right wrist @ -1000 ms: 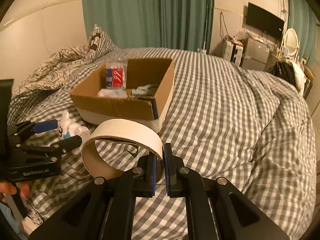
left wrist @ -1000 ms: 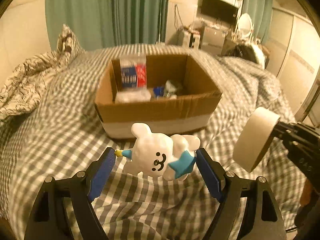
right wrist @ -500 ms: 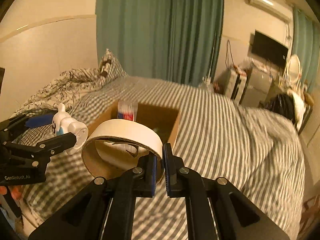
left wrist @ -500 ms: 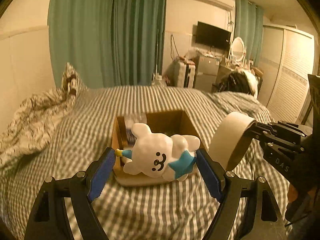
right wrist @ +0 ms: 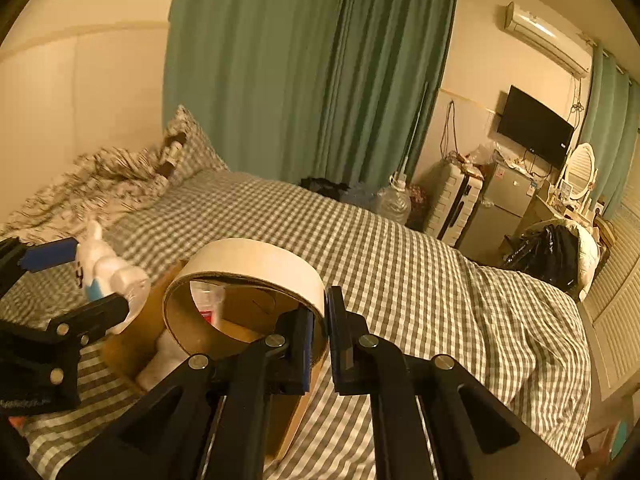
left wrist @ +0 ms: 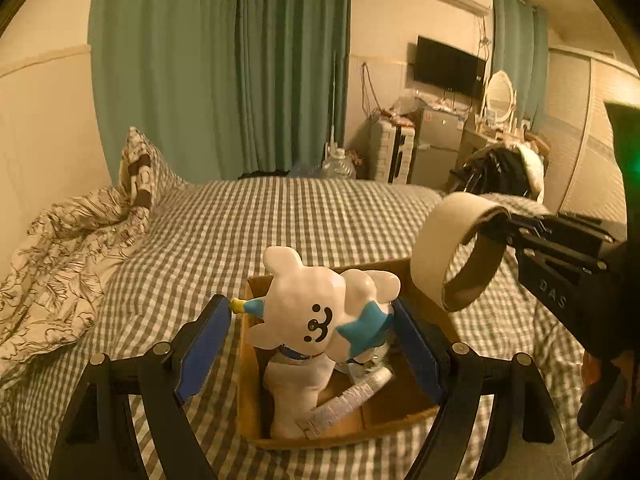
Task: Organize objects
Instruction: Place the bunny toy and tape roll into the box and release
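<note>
My left gripper (left wrist: 316,336) is shut on a white bear figurine (left wrist: 316,312) with a blue star, held above the open cardboard box (left wrist: 256,436) on the bed. The box holds a white item and a labelled tube. My right gripper (right wrist: 318,320) is shut on the rim of a large roll of tape (right wrist: 248,264), held over the box's right side (right wrist: 152,316). The tape roll (left wrist: 444,240) and right gripper also show at the right of the left wrist view. The figurine (right wrist: 104,268) shows at the left of the right wrist view.
The box rests on a grey checked bedspread (left wrist: 280,216). A crumpled floral blanket (left wrist: 60,256) and pillow lie at the left. Green curtains (left wrist: 256,64), a small fridge (left wrist: 436,148), a TV and a dark bag (right wrist: 548,256) stand beyond the bed.
Both grippers rose and moved forward over the box, carrying the figurine and the tape roll. The box now lies directly beneath them.
</note>
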`<state>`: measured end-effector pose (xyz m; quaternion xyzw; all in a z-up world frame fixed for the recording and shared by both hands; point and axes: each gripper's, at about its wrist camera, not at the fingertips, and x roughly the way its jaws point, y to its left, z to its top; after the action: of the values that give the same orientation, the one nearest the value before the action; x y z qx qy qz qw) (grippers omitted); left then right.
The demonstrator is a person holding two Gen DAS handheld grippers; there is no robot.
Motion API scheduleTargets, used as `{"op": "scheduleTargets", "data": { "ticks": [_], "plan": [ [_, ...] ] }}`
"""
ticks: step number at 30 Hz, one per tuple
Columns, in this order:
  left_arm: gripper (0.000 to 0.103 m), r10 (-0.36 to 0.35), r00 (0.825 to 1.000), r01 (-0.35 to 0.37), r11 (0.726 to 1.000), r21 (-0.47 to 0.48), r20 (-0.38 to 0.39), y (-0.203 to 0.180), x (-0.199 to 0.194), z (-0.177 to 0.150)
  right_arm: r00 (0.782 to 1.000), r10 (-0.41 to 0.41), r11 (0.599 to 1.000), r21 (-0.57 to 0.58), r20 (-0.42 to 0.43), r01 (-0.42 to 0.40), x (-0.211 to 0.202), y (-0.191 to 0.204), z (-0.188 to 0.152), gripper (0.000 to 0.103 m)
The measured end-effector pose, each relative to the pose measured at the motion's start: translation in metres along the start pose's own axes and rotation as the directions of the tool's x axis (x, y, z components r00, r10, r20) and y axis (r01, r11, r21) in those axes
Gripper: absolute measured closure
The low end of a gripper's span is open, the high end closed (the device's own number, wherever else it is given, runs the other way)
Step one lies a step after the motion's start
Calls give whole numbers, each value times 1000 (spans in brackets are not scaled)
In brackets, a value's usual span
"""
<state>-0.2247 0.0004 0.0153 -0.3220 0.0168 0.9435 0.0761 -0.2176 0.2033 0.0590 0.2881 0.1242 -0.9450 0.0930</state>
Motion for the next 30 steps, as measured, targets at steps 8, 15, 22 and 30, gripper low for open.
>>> {"op": "scheduleTargets", "data": {
  "ticks": [8,15,22,30],
  "plan": [
    [19,-18,994,17,1000,-8,-107,6,62,-20,995,17,1000,-6,-98,-18,84,8,-11,97],
    [18,-54,986,59,998,29,-158,-1,90,-36,987,17,999,-40,-159,-24,124,20,-28,95],
    [12,-33,983,38,999,28,-179,-4,92,-39,989,18,998,-53,-146,-26,116,19,-31,40],
    [2,-19,996,20,1000,2,-88,-7,42,-15,997,1,1000,-25,-80,-3,61,8,-9,13]
  ]
}}
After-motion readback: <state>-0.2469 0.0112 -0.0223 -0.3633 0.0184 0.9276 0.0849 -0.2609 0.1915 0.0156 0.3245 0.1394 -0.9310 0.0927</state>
